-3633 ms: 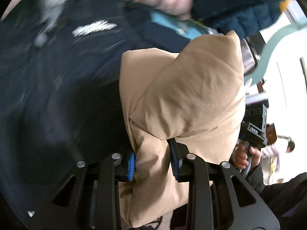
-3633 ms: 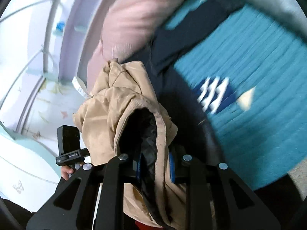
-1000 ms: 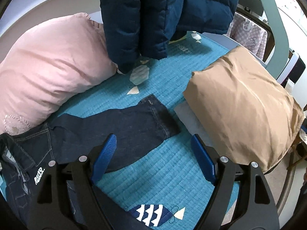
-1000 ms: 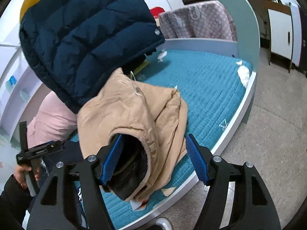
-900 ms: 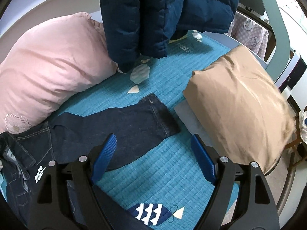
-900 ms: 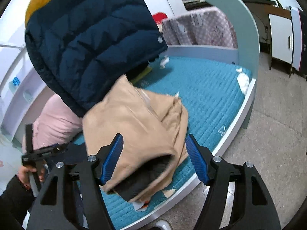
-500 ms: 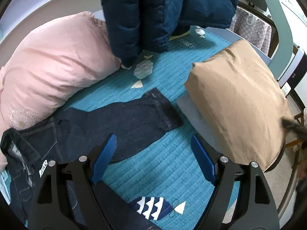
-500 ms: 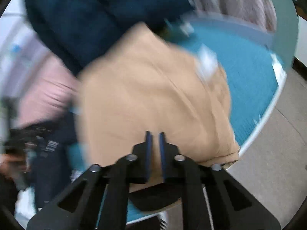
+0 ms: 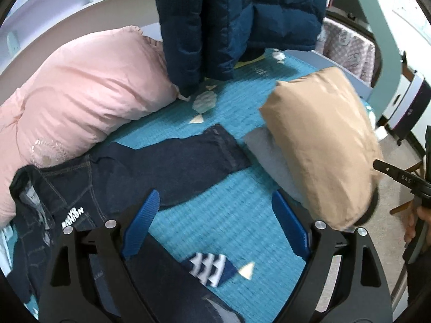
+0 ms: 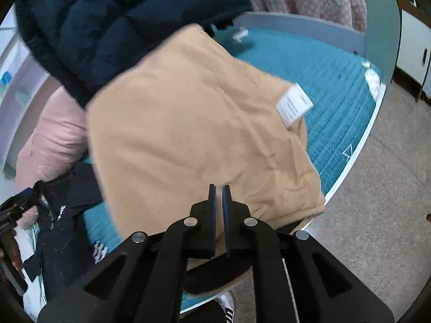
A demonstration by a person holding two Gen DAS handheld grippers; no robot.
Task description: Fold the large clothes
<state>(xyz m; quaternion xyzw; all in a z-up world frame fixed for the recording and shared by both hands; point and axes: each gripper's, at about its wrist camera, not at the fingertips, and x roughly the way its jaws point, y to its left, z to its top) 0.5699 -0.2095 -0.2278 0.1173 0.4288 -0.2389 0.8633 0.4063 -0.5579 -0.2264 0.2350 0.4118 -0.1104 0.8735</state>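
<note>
A teal quilted bed (image 9: 231,215) filled both views, with a folded tan jacket (image 9: 323,145) lying at its near edge on a grey garment (image 9: 269,158), so the folding of this piece looked finished and the next move probably called for reaching the unfolded dark jeans (image 9: 172,167) spread just beside it. A pink pillow (image 9: 80,91) and a hanging navy puffer jacket (image 9: 237,18) crowded the far side. The left gripper (image 9: 215,223) hovered with jaws spread wide and empty, while the right gripper (image 10: 218,199) had jaws nearly pressed together over the jacket, pinching nothing visible.
</note>
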